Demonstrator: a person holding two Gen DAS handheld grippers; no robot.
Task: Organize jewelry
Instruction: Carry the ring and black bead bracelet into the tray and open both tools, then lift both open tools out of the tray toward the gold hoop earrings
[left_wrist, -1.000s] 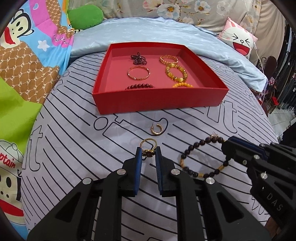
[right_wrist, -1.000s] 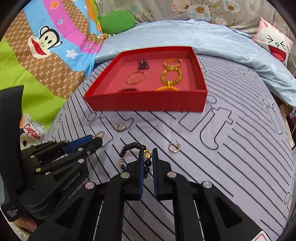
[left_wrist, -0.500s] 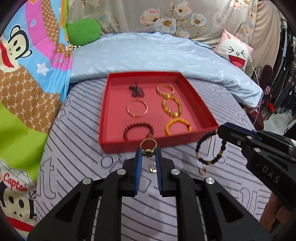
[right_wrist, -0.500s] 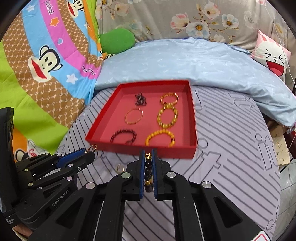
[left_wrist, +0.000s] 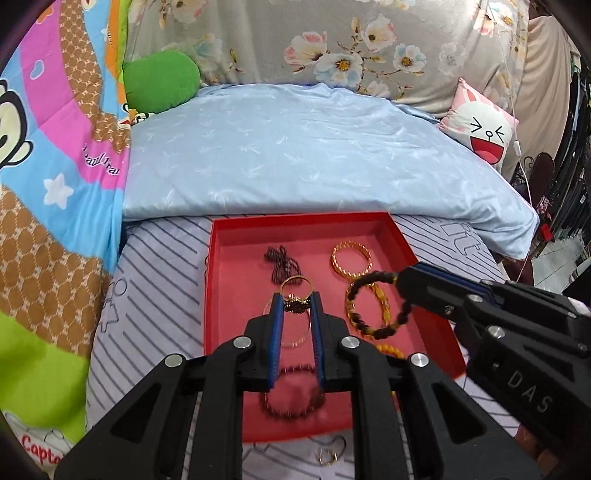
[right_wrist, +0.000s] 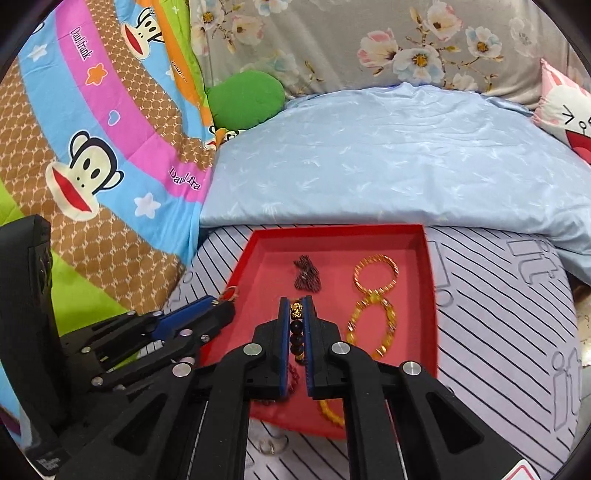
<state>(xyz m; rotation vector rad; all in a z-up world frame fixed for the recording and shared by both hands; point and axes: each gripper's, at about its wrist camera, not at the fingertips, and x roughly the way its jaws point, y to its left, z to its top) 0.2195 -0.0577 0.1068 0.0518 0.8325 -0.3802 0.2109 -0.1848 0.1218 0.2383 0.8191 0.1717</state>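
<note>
Bedding fills the background: a pale blue quilt (left_wrist: 303, 155) at twelve o'clock, striped grey sheet (right_wrist: 498, 332) below it, with the red tray (left_wrist: 221, 295) resting on the sheet.

Change noted: a second ago both tongs were low over the sheet, short of the tray. Both now hang above the tray interior, each with its load. The left gripper (left_wrist: 296, 303) is clamped on a gold ring (left_wrist: 295, 284) with a dark setting. The right gripper (right_wrist: 295, 314) is pinched tight on a dark beaded bracelet (left_wrist: 373, 306), whose loop dangles over the yellow bracelets (right_wrist: 371, 325) at three o'clock. Judgement: transport is done; release remains.

Obscured: the thin gold bangle (left_wrist: 295, 336) and the maroon bracelet (left_wrist: 291, 406) are partly masked by the left tongs. One small hoop (left_wrist: 328, 458) lies outside at six o'clock, another (right_wrist: 266, 448) partly hidden. Free floor beneath either load cannot be confirmed.
</note>
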